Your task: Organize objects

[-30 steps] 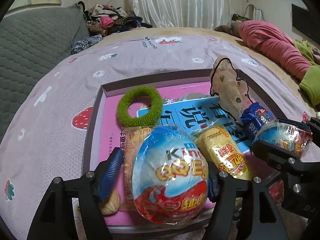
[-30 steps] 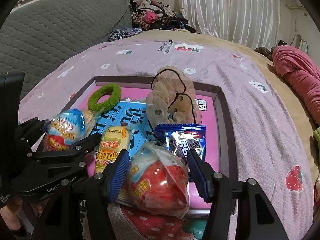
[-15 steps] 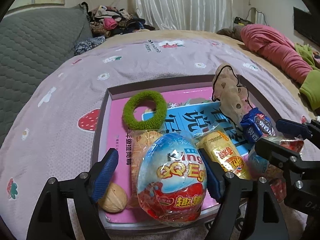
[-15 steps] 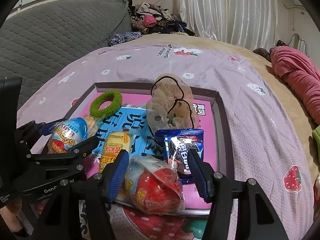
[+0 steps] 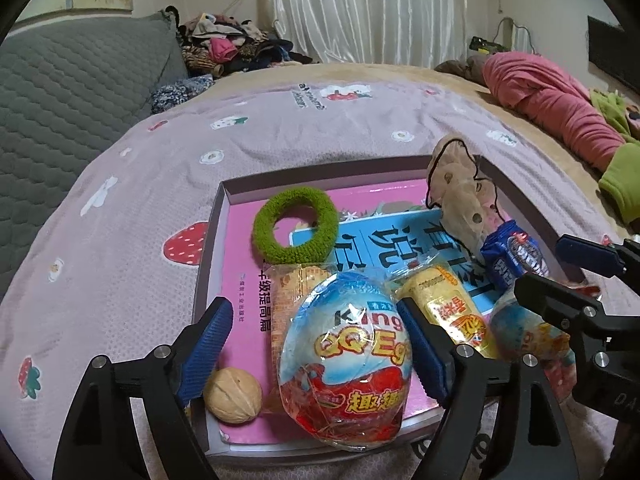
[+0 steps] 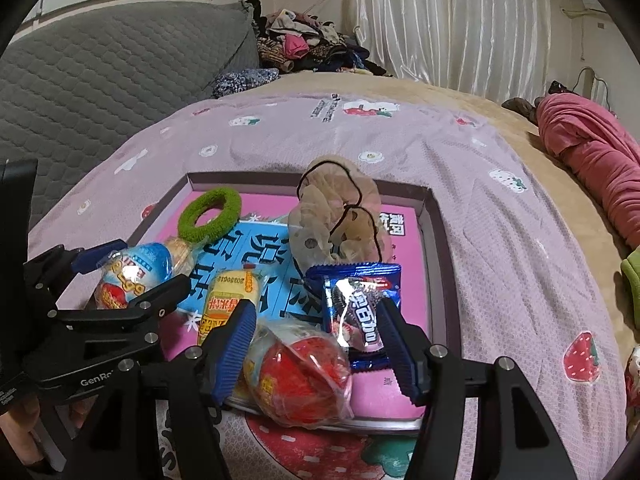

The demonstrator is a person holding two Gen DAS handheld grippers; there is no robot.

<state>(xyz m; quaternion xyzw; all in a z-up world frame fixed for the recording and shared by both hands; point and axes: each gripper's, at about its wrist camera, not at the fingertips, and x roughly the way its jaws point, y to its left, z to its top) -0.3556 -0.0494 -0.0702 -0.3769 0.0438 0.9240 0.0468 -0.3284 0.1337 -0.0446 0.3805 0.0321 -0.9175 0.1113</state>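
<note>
1. Tray [image 5: 212, 248]: shallow box with a dark rim, lying on a pink strawberry-print bedspread [image 5: 120, 184]; pink and blue printed books line its floor.
2. Left gripper [image 5: 316, 344]: jaws have just been opening and stand apart. A wrapped blue-and-red toy egg [image 5: 346, 368] rests between them on the tray's near edge; the left pad is clear of it, the right pad close beside it, contact not certain.
3. Right gripper [image 6: 316, 344]: jaws apart, having widened slightly. A second wrapped egg [image 6: 300, 376], red side up, lies between them at the tray's near rim; the left pad sits against its wrapper, the right pad clear.
4. Walnut [image 5: 233, 400]: near left corner of the tray, just beside the first egg.
5. Green hair ring [image 5: 296, 224]: flat toward the far left.
6. Yellow snack packet [image 5: 444, 312]: between the two eggs.
7. Blue cookie packet [image 6: 360, 304]: beyond the right gripper.
8. Beige scrunchie [image 6: 336, 216]: bunched toward the far right.
</note>
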